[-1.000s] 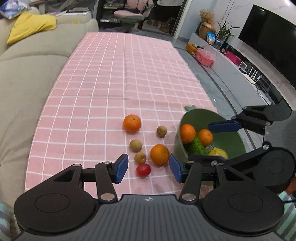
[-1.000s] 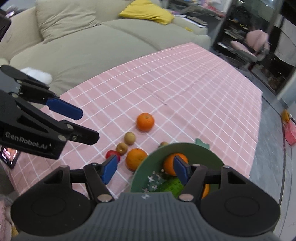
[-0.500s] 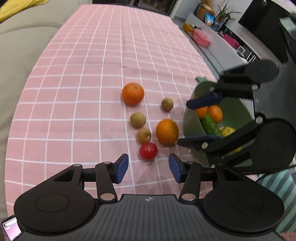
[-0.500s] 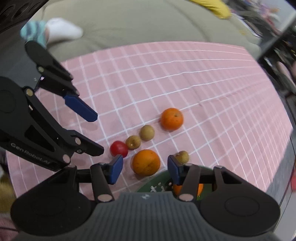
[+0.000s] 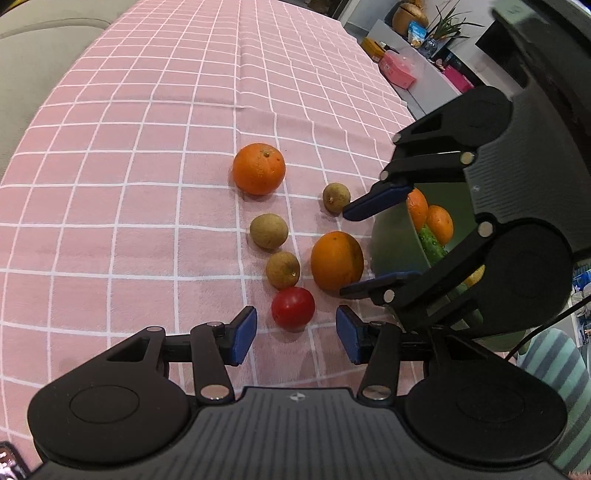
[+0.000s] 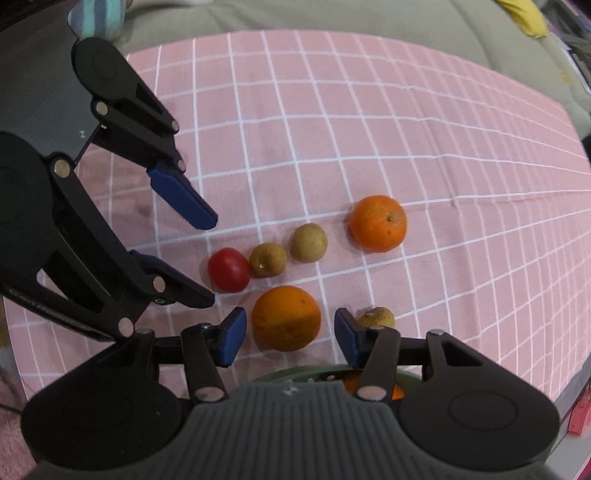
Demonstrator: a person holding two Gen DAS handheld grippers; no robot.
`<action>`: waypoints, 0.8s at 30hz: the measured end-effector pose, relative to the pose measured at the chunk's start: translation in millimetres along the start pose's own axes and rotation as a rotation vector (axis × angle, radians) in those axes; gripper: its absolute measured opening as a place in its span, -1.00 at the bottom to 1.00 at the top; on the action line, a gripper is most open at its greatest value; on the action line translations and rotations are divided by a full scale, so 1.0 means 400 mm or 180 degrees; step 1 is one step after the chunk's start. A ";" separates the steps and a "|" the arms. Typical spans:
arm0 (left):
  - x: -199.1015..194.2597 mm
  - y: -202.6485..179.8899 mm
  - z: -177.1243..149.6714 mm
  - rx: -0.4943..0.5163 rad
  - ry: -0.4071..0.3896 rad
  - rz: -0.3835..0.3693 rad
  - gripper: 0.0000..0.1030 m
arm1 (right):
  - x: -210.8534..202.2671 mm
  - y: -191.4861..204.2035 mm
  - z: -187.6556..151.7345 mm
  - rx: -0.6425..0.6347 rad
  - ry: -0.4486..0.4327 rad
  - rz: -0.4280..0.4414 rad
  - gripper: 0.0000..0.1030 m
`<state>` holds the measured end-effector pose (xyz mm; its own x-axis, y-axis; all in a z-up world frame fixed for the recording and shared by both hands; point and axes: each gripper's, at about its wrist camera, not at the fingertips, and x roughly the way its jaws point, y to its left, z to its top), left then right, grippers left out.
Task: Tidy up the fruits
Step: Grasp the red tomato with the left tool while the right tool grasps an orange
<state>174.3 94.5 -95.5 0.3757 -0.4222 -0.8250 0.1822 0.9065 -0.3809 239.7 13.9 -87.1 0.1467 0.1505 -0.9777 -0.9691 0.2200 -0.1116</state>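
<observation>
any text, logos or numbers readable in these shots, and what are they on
No words or numbers can be read.
Left gripper: a small cross-shaped emblem on its body, no letters.
Right gripper: the same emblem.
Left gripper's side, seen from the right wrist: faint printing, too blurred to read.
Packets on the far shelf: print too small to read.

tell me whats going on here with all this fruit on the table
A person holds a pair of tongs in each hand over a pink checked cloth. The left tongs stand open just short of the red tomato; the right tongs stand open around the near orange, not gripping. A green bowl already holds some produce.
</observation>
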 end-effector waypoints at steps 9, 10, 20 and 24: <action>0.035 -0.006 0.002 0.0103 0.0020 0.0017 -0.12 | 0.055 -0.010 0.009 -0.0132 0.0200 0.0138 -0.06; 0.038 -0.006 0.002 0.0104 0.0027 0.0032 -0.13 | 0.057 -0.010 0.010 -0.0129 0.0200 0.0157 -0.09; 0.040 -0.008 0.007 0.0011 -0.0004 0.0076 -0.39 | 0.063 -0.002 0.005 -0.0102 0.0179 0.0118 -0.17; 0.034 -0.008 0.002 -0.0046 -0.0001 0.0091 -0.40 | 0.054 0.009 0.005 -0.0068 0.0149 0.0044 -0.18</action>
<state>179.7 85.8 -105.0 0.3809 -0.3961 -0.8355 0.1584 0.9182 -0.3631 239.8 19.9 -108.1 0.1244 0.1080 -0.9863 -0.9750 0.1975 -0.1013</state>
